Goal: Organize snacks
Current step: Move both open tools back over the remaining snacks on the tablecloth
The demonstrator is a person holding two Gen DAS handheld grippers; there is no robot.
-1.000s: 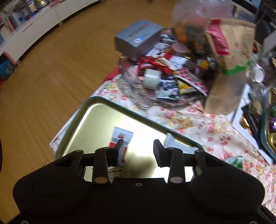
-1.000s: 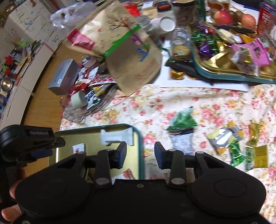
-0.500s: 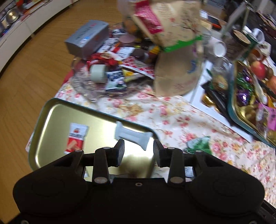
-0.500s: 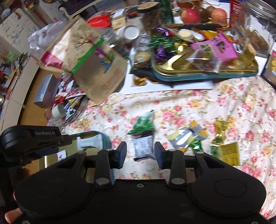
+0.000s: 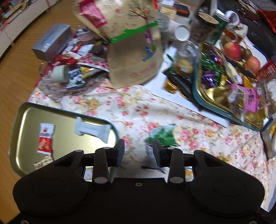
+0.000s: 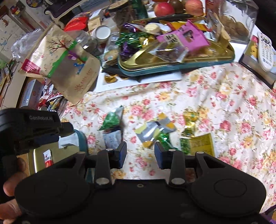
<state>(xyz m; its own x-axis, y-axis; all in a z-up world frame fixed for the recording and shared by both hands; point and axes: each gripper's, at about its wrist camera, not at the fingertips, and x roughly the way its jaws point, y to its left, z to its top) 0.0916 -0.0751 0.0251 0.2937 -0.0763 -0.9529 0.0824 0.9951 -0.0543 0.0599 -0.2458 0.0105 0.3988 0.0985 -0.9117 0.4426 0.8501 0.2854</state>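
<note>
A gold tray (image 5: 25,120) with a teal rim lies at the table's left; it holds a red-and-white packet (image 5: 45,138) and a white packet (image 5: 92,130). Loose snacks lie on the floral cloth: a green packet (image 5: 162,134) (image 6: 112,118), a silver-yellow packet (image 6: 153,131), small green and gold candies (image 6: 189,127) and a yellow packet (image 6: 201,143). My left gripper (image 5: 138,153) is open and empty, just right of the tray and short of the green packet. My right gripper (image 6: 140,156) is open and empty, above the cloth near the loose snacks. The left gripper's body (image 6: 29,127) shows in the right wrist view.
A second gold tray (image 6: 224,56) full of sweets sits at the back right. A brown paper bag (image 5: 134,51) (image 6: 69,69) stands at the back, with a grey box (image 5: 51,43), tape roll (image 5: 59,74), jars, apples (image 6: 163,8) and a remote (image 6: 265,50) around.
Both grippers moved right, from over the left tray toward the loose snacks on the cloth. Both stayed open and empty.
</note>
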